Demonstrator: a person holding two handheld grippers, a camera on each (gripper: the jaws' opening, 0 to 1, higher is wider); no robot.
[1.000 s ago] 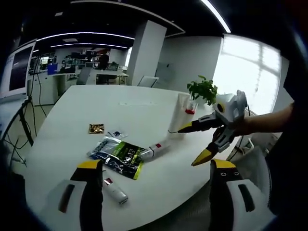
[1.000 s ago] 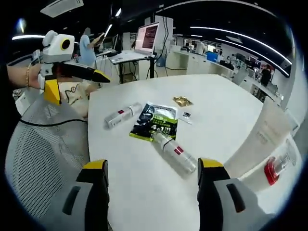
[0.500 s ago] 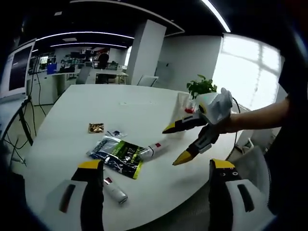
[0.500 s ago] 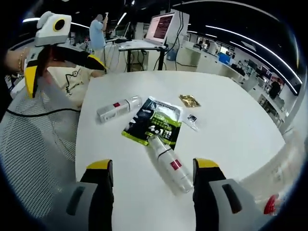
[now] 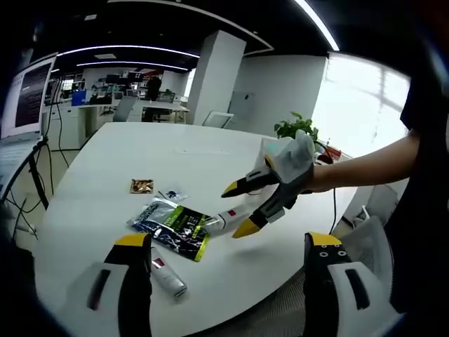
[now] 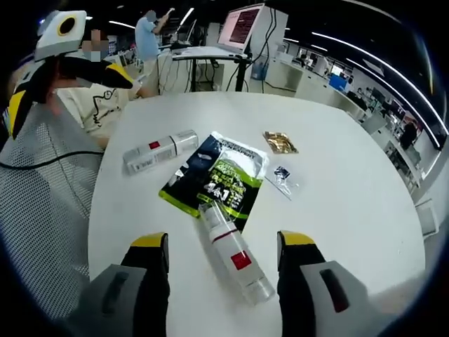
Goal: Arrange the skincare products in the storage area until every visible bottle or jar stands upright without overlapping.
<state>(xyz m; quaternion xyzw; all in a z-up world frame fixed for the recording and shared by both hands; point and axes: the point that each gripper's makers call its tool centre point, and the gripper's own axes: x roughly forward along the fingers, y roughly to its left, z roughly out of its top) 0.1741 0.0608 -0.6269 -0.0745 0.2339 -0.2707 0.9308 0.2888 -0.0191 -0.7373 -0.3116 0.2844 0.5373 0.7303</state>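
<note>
Two white bottles with red labels lie on their sides on the round white table [image 5: 210, 151]. One bottle [image 6: 235, 260] rests with its cap on a green and black pouch [image 6: 214, 175]. My right gripper [image 6: 223, 242] hangs open over it, a jaw on either side, apart from it. From the left gripper view the right gripper [image 5: 238, 208] hovers just above that bottle [image 5: 223, 220]. The second bottle [image 5: 165, 275] lies near the table's edge, in front of my open left gripper [image 5: 228, 242]. In the right gripper view the second bottle [image 6: 158, 149] lies below the left gripper [image 6: 66, 95].
A gold sachet [image 6: 279, 142] and a small clear sachet [image 6: 283, 175] lie beyond the pouch. A potted plant [image 5: 295, 128] stands at the far table edge. A mesh chair [image 6: 42, 203] is beside the table, and a seated person [image 6: 105, 105] is behind it.
My right gripper has moved in from the table's edge to hover over the bottle by the pouch, which now lies between its jaws. The left gripper has stayed put.
</note>
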